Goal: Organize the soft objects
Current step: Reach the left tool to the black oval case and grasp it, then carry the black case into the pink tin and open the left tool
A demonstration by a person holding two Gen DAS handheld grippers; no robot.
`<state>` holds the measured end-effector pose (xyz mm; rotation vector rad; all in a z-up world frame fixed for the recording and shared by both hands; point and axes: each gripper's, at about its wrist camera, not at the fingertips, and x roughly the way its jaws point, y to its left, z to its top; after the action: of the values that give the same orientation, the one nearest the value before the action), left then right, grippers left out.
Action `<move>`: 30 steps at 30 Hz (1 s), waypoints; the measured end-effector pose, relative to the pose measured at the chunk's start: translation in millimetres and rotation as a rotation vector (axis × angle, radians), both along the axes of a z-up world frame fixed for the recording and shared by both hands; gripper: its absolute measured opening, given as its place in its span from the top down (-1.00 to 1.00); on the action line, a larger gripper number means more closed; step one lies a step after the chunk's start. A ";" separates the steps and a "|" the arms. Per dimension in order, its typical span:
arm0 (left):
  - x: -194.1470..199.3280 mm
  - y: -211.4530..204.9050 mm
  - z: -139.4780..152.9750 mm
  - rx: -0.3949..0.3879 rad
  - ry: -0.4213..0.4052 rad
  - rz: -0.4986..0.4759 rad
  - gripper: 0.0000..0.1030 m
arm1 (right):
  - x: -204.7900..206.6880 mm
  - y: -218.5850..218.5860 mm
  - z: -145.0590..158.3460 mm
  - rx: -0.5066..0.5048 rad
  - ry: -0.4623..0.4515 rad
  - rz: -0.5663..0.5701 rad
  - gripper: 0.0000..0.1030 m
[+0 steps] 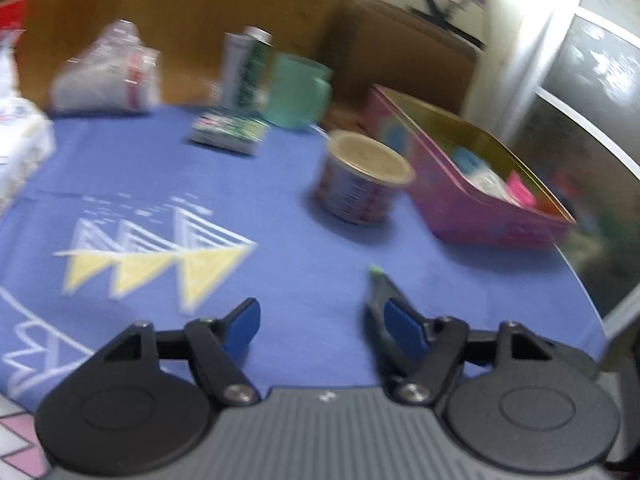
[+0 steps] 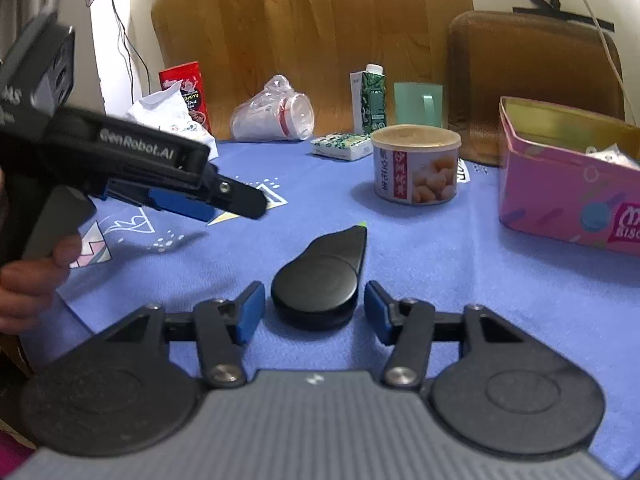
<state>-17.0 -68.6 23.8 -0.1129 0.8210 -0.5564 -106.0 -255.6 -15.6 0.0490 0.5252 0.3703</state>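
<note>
A black teardrop-shaped object [image 2: 320, 276] with a small green tip lies on the blue tablecloth [image 2: 440, 280], between the open fingers of my right gripper [image 2: 314, 312]. In the left wrist view only its narrow green-tipped end [image 1: 380, 284] shows, just beside my right finger. My left gripper [image 1: 320, 320] is open and empty above the cloth; it also shows from the side in the right wrist view [image 2: 236, 200], held at the left. A pink tin box [image 2: 568, 184] with soft packets inside stands at the right, also seen in the left wrist view [image 1: 480, 192].
A round snack can [image 2: 416, 164] stands mid-table. At the back are a green carton [image 2: 370, 98], a teal mug [image 2: 418, 104], a flat packet [image 2: 340, 146], bagged plastic cups [image 2: 276, 116], a red bag [image 2: 182, 88] and a white bag [image 2: 168, 116]. A brown chair [image 2: 532, 76] stands behind.
</note>
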 end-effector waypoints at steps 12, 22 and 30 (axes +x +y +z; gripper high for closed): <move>-0.4 -72.4 8.5 -0.045 0.002 -0.197 0.14 | -14.3 -20.1 5.9 -0.026 -0.104 -0.076 0.03; 36.7 -172.6 65.1 -0.019 -0.203 -0.290 0.14 | 16.2 -92.5 41.6 0.002 -0.274 -0.282 0.02; 75.4 -208.7 52.5 0.036 -0.253 -0.200 -0.10 | 76.2 -121.0 36.1 -0.012 -0.241 -0.364 0.01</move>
<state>58.4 -277.3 76.3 0.0728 0.5980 -0.7282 -29.7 -376.6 20.5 0.0853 0.2720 0.0154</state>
